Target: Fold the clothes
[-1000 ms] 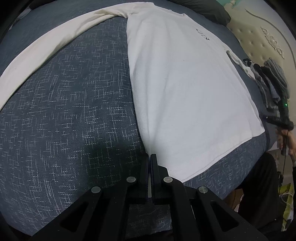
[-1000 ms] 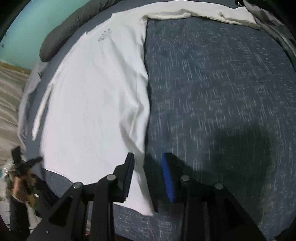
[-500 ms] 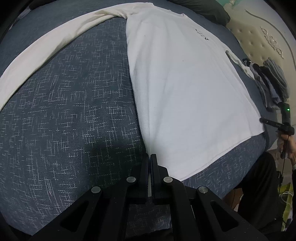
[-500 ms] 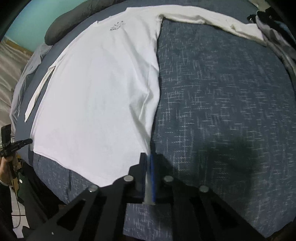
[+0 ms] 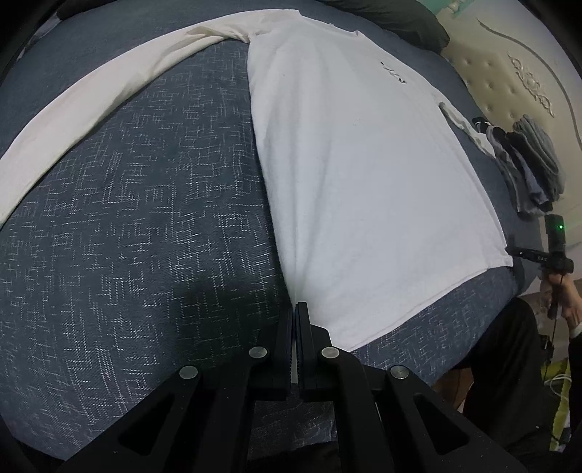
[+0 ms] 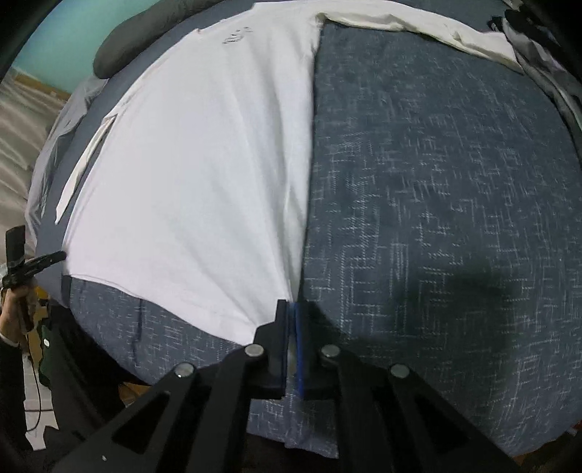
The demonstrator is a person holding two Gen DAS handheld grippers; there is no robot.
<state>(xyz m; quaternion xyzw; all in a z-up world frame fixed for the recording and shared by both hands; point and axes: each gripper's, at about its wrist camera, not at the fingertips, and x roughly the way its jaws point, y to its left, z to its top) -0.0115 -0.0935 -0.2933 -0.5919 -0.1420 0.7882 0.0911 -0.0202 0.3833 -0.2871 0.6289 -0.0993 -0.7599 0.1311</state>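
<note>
1. Spread flat on bed (image 5: 127, 236): white long-sleeved shirt (image 5: 363, 163), chest print facing up, collar toward far end.
2. Covering bed: dark blue cover with a pale crosshatch weave.
3. Left tongs (image 5: 295, 316): clamped on shirt's bottom hem corner, white cloth pinched between the pads, fabric drawn into faint creases toward the grip.
4. Right tongs (image 6: 291, 309): likewise closed on the opposite bottom corner of shirt (image 6: 203, 163), blue pad pressed against cloth, folds fanning up from the pinch.
5. Seen from left wrist: one sleeve (image 5: 91, 109) stretched out and away across the cover, curving toward the picture's left edge.
6. Seen from right wrist: the other sleeve (image 6: 418, 25) laid out toward upper right, its cuff just beside a heap of dark clothes (image 6: 545, 62).
7. Same heap from left wrist: grey and black clothes (image 5: 527, 163) at bed's far right edge, near a tufted cream headboard (image 5: 509, 72).
8. Beyond collar: dark grey pillow (image 6: 145, 40) lying along the bed's end.
9. At right edge of left view: hand (image 5: 560, 302) gripping the other tool's handle, green light lit above it.
10. At left edge of right view: hand (image 6: 18, 305) on the opposite handle, dark sleeve below.
11. Shirt body: flat, unfolded, both lower corners gripped.
</note>
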